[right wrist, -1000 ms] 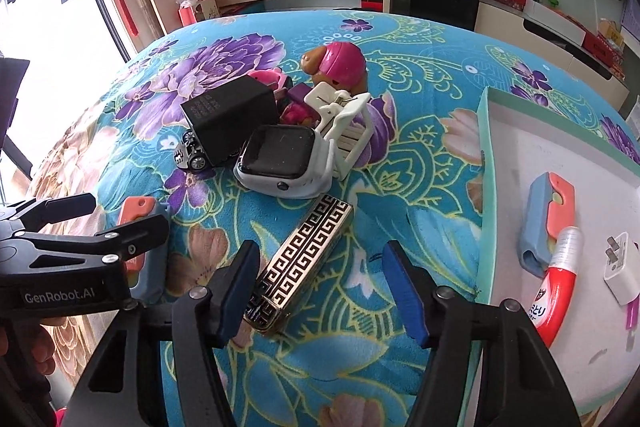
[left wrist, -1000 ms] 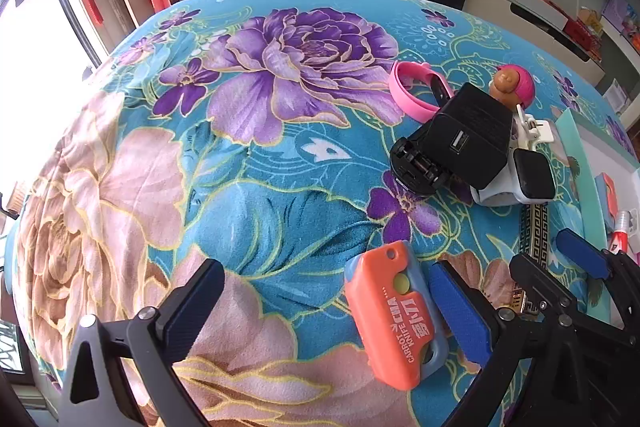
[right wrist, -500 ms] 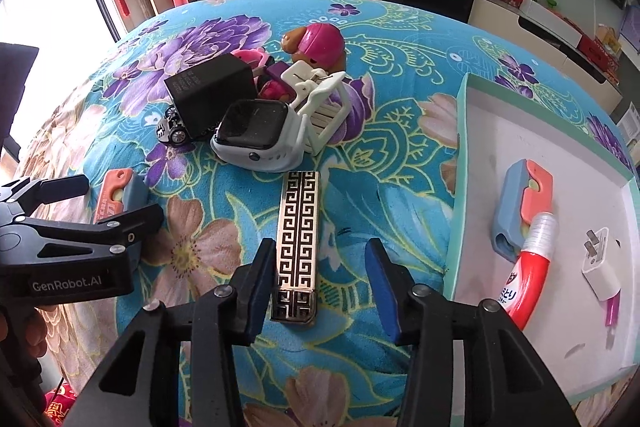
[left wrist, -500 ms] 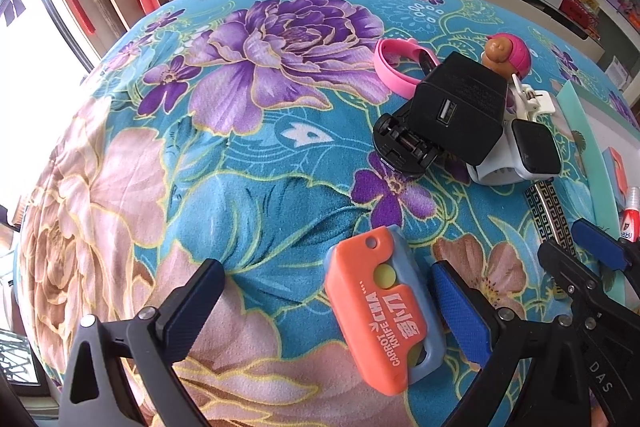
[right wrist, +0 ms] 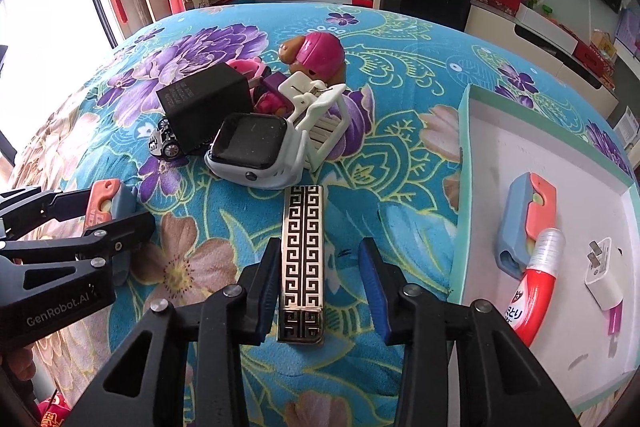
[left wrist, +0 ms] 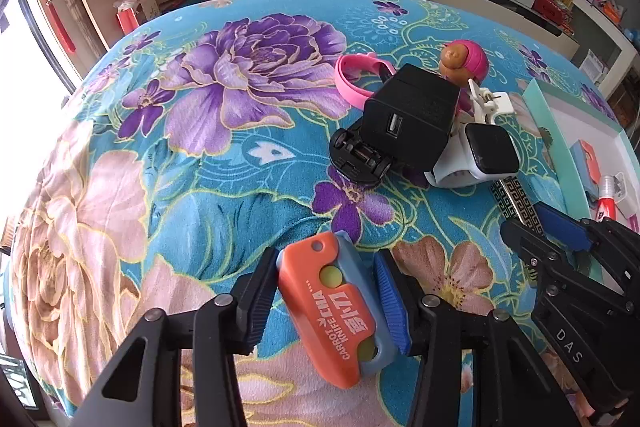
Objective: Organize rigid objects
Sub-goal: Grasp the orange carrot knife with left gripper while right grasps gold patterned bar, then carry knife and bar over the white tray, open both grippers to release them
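Note:
My left gripper [left wrist: 326,301] is shut on an orange and blue carrot knife [left wrist: 334,311] lying on the floral cloth; both pads touch its sides. The knife also shows in the right wrist view [right wrist: 106,201]. My right gripper [right wrist: 320,287] is open, its fingers on either side of a gold and black patterned bar [right wrist: 303,251]. The left pad is close to the bar; the right pad stands apart. The bar's far end shows in the left wrist view [left wrist: 514,203].
A pile sits behind: black charger [right wrist: 206,107], toy car [right wrist: 164,143], white smartwatch [right wrist: 256,151], white clip [right wrist: 320,111], pink-hatted toy [right wrist: 316,55], pink band [left wrist: 356,75]. A teal-rimmed tray [right wrist: 462,187] at right holds another carrot knife [right wrist: 524,223], a red tube [right wrist: 534,299] and a white plug [right wrist: 606,275].
My left gripper has closed from wide open onto the carrot knife. My right gripper has moved forward along the patterned bar and narrowed around it.

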Available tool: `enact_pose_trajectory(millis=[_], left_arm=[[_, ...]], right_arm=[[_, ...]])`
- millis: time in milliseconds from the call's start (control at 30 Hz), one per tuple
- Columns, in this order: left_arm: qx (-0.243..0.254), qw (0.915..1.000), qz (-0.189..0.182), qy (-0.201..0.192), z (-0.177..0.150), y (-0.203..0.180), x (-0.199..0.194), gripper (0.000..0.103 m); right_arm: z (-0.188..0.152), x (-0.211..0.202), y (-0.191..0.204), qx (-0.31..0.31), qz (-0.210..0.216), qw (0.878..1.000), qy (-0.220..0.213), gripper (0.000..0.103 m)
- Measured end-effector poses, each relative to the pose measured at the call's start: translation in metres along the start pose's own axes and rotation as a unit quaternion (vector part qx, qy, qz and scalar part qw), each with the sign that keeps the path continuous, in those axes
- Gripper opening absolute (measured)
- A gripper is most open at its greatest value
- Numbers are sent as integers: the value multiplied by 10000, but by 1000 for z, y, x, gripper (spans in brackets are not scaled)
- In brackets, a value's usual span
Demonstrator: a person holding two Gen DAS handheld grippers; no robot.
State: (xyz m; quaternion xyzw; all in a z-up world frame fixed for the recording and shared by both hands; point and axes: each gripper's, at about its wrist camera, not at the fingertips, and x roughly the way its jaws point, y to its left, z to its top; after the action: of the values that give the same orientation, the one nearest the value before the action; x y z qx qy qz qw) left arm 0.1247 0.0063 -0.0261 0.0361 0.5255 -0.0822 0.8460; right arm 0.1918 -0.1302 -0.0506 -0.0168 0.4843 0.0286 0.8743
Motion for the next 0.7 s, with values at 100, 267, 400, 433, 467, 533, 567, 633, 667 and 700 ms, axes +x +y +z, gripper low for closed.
enact_pose_trajectory(millis=[100,267,400,433,467,533,567,633,667,700], left_arm=[[-43,10000,-51,-60,3,3,-2,47],[-24,9998,-51,-172,5,5,-6,46],[-43,9994,-72,-339,7,5,-16,45],[-47,9992,-82,-387,8,4,-19,45],[-49,9990,-92,-438,9,4,-22,45],[-44,9985,-109,-535,10,4,-28,45],[-40,9982,-113,-586,11,4,-32,45],[-34,9972,-134,-729,13,3,-41,45],[-33,9966,-156,-803,14,2,-45,45],[-24,9960,-180,-873,14,1,-49,45]], right_arm=[[0,-1,0,16,79,10000,-26,21],[-2,-7,-1,48,180,9997,-134,21],[0,-16,-4,122,193,9992,-323,21],[0,-18,-5,154,193,9990,-365,21],[1,-21,-7,187,190,9988,-414,21],[2,-26,-10,244,182,9983,-506,21],[3,-29,-11,276,175,9979,-556,21],[4,-35,-14,346,170,9970,-667,21],[5,-38,-15,377,167,9965,-723,21],[5,-42,-16,401,163,9961,-774,21]])
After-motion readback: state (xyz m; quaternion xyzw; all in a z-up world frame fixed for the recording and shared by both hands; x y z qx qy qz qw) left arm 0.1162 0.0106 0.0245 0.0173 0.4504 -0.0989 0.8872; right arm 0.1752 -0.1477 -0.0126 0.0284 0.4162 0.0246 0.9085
